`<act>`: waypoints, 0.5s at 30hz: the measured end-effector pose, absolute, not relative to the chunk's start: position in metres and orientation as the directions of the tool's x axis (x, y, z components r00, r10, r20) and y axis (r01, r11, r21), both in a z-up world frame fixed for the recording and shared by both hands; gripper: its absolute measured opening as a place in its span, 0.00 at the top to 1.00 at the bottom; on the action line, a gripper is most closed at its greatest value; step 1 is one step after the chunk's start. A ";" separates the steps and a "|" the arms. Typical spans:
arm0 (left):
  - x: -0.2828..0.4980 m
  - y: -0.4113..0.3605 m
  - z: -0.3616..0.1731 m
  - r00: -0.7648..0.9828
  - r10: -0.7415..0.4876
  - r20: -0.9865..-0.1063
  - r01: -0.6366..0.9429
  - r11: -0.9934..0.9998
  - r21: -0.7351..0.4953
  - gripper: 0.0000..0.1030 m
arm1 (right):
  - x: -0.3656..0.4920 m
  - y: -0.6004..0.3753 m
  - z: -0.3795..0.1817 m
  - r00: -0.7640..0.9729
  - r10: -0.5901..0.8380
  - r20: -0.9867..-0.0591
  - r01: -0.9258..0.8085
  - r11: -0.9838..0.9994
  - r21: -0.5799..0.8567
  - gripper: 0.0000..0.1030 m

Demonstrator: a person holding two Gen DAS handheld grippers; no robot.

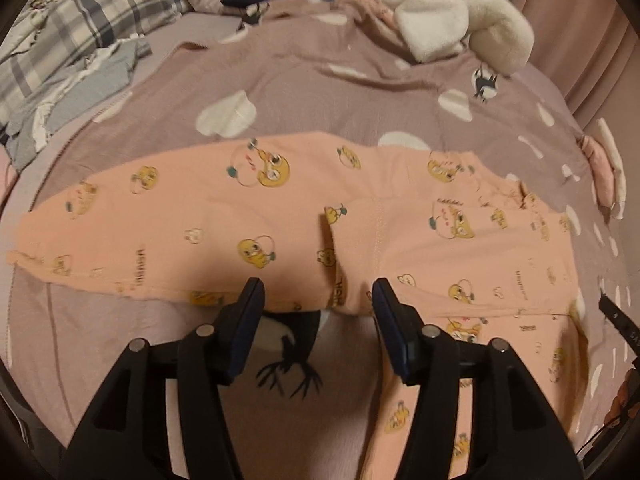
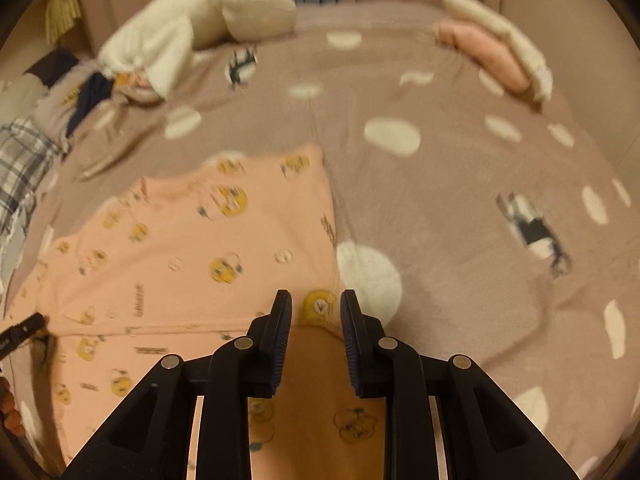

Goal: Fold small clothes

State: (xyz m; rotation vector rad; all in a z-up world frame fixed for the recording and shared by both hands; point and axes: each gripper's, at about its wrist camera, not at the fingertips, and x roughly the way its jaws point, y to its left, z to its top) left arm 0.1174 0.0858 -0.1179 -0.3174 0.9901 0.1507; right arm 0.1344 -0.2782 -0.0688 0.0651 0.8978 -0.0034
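Left wrist view has the peach-pink cotton pyjama trousers with yellow cartoon chicks (image 1: 224,224) spread flat on the mauve bedspread with white spots (image 1: 320,92). Their long axis runs from nine o'clock to three o'clock, one leg reaching out to nine o'clock, the wider, wrinkled part lying toward three o'clock, and a further stretch of the cloth dropping toward five o'clock. Small dark lettering is printed among the chicks, but it is too blurred to read. The left gripper (image 1: 318,294) hangs over the near hem at six o'clock with its jaws parted; nothing is between them and the pads press on nothing.

Right wrist view shows the same trousers (image 2: 172,248) filling the part from seven to ten o'clock, their straight edge running from twelve down to six o'clock. The right gripper (image 2: 316,306) stands above a corner of the cloth with a narrow gap between its jaws, and the pads appear clear of the fabric. A folded pink and cream cloth (image 2: 496,48) lies at two o'clock, well apart.
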 end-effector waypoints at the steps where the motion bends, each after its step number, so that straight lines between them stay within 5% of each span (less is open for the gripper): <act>1: 0.112 0.088 -0.113 0.555 -0.026 -0.831 -0.268 0.940 -0.209 0.44 | 0.127 -0.277 -0.057 0.651 0.029 -0.759 0.025 0.998 0.060 0.72; 9: 0.067 0.095 -0.074 0.647 -0.058 -0.760 -0.251 0.925 -0.284 0.25 | 0.064 -0.262 0.006 0.810 0.042 -0.585 0.005 0.997 0.079 0.42; 15: 0.034 0.100 -0.059 0.691 -0.091 -0.717 -0.230 0.913 -0.338 0.13 | 0.022 -0.250 0.030 0.874 0.049 -0.484 -0.025 0.998 0.058 0.36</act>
